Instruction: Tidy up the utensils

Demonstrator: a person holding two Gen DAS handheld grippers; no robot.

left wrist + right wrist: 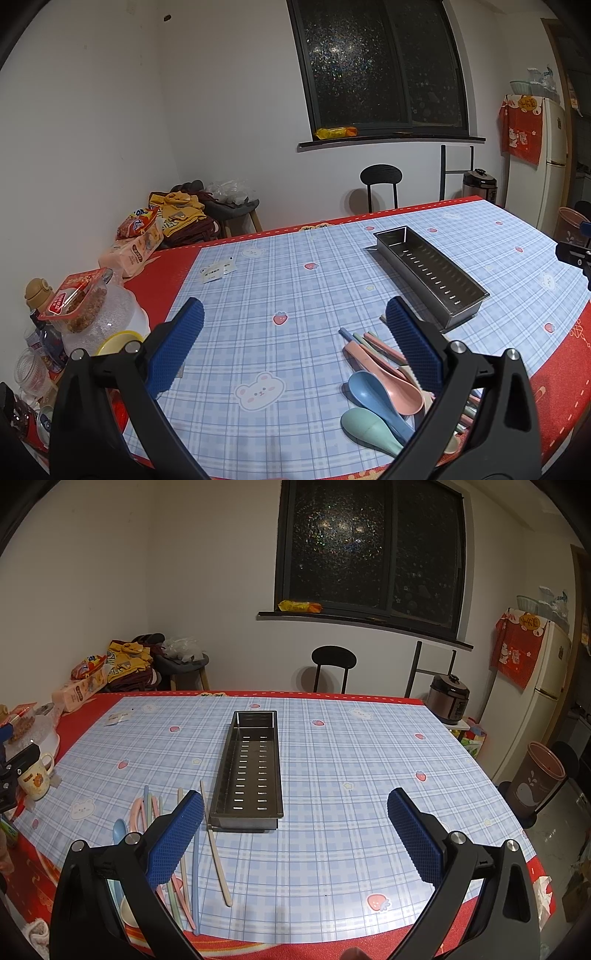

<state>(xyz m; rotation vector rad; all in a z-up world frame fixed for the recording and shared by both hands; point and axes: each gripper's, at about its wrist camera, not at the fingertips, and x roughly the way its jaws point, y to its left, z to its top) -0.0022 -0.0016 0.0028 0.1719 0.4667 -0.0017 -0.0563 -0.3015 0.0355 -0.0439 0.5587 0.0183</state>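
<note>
On the desk's near edge lay the loose utensils: pastel spoons (384,391) piled with chopsticks (186,864), one cream chopstick (216,845) apart, just beside the perforated steel tray (247,771). The tray sat mid-desk (351,775), empty as far as seen. Left hand-held gripper (295,347) hovered with jaws spread wide, nothing between them; right hand-held gripper (295,830) likewise wide and empty. Judgement: take one piece at a time, gripping mid-handle, jaws across the shaft, then lay it lengthwise in the tray. Thin chopsticks likely to roll or slip; close low against the plaid cloth (258,295).
</note>
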